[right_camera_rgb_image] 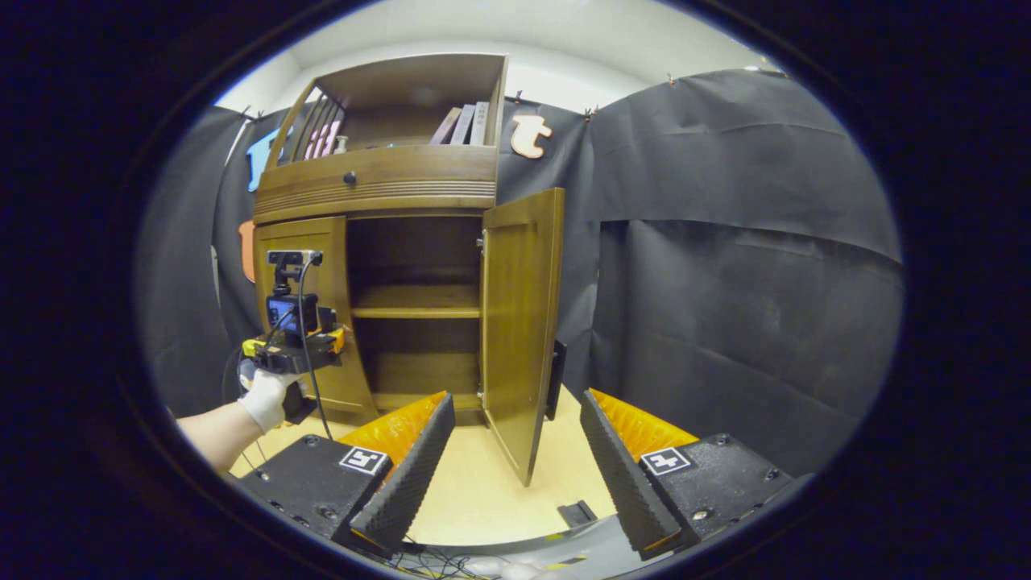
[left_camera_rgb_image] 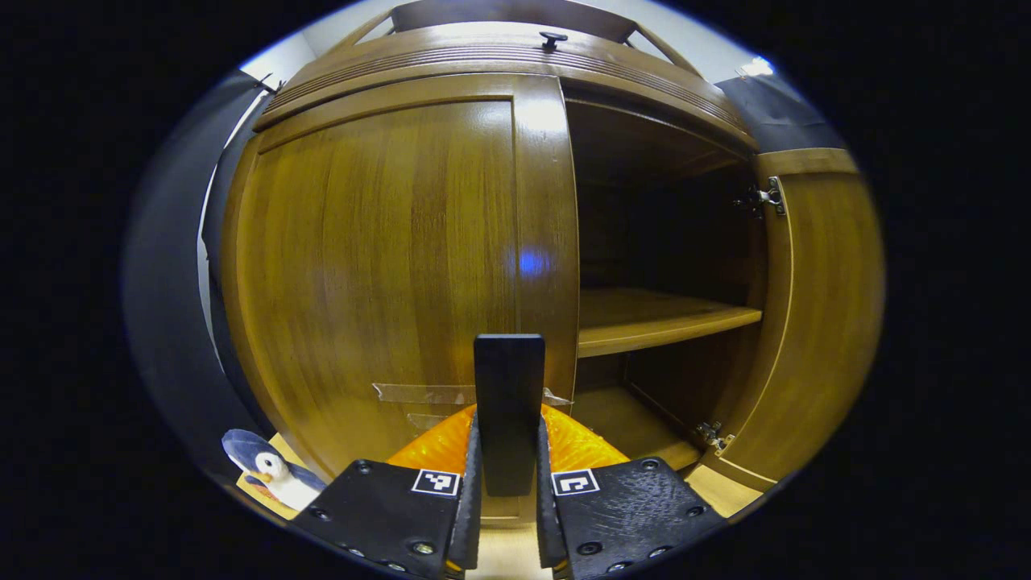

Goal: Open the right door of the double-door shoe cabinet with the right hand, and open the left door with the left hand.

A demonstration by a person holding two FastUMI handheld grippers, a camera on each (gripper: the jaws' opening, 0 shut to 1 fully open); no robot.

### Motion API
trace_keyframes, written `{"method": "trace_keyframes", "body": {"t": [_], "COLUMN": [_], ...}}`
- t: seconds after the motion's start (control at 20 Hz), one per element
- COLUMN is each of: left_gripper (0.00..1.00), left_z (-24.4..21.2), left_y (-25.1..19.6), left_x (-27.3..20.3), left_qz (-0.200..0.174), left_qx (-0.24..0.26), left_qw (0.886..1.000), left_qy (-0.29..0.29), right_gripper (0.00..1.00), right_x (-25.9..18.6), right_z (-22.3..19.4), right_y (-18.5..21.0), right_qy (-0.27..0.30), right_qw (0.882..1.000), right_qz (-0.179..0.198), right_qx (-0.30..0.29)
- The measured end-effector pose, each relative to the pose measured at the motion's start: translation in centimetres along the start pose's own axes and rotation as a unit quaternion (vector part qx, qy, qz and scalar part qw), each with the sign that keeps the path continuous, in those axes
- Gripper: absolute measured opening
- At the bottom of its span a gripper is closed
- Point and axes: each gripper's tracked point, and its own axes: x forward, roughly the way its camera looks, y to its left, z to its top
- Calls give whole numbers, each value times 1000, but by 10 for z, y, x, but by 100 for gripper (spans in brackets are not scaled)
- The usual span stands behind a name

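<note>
Two doors, counted: right door [right_camera_rgb_image: 519, 322] swung wide at frame centre, left door [left_camera_rgb_image: 378, 266] closed, filling the frame's left half. Left tool [left_camera_rgb_image: 509, 475] clamped on one dark handle [left_camera_rgb_image: 508, 403]. Right tool [right_camera_rgb_image: 515, 451] spread apart, holding nothing. Two shelves' levels visible inside cabinet [right_camera_rgb_image: 378, 181].
</note>
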Motion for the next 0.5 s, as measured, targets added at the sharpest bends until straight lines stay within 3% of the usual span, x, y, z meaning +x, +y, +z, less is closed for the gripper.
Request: {"method": "trace_keyframes", "body": {"t": [0.5], "left_gripper": [27], "left_z": [-9], "left_y": [15], "left_x": [-68], "left_qz": [-20], "left_qx": [-4], "left_qw": [1000], "left_qy": [1], "right_gripper": [99], "right_x": [-17], "right_z": [-9], "right_y": [27], "right_qy": [-2], "right_qw": [999], "right_qz": [45], "right_qx": [-1]}}
